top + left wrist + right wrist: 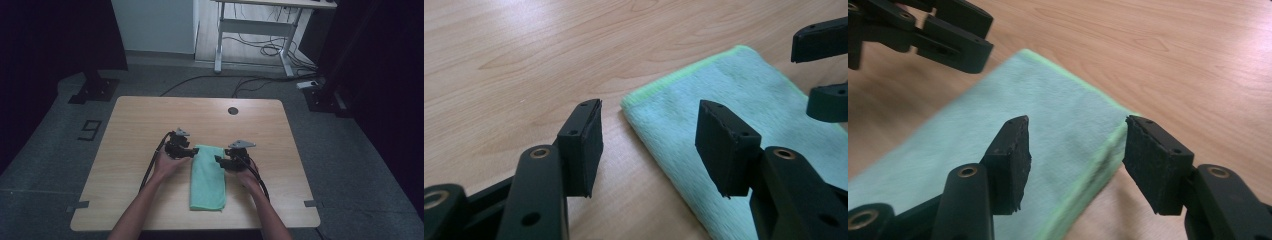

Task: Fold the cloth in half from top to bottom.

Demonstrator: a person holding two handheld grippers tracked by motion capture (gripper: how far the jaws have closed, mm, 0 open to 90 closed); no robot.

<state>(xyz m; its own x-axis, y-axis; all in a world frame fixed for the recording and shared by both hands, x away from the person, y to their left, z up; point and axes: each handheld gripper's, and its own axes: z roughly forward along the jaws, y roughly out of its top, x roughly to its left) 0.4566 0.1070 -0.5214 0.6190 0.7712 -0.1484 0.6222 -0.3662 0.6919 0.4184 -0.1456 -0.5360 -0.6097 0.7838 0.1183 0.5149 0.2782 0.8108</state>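
A folded light-green cloth (207, 177) lies lengthwise on the wooden table (145, 125), near the front edge. My left gripper (193, 153) is at the cloth's far left corner and my right gripper (218, 160) at its far right corner. In the left gripper view the left gripper (649, 107) is open, with the cloth (669, 125) corner below the gap and the pads off it. In the right gripper view the right gripper (1077, 125) is open over the cloth (1048, 100) edge. The left gripper (948, 35) shows at the top left there.
A round cable hole (233, 110) sits in the table's far edge. Beyond the table stand a white desk frame (255, 30) with floor cables and black stand bases (95, 90) at left and right. Bare wood lies on both sides of the cloth.
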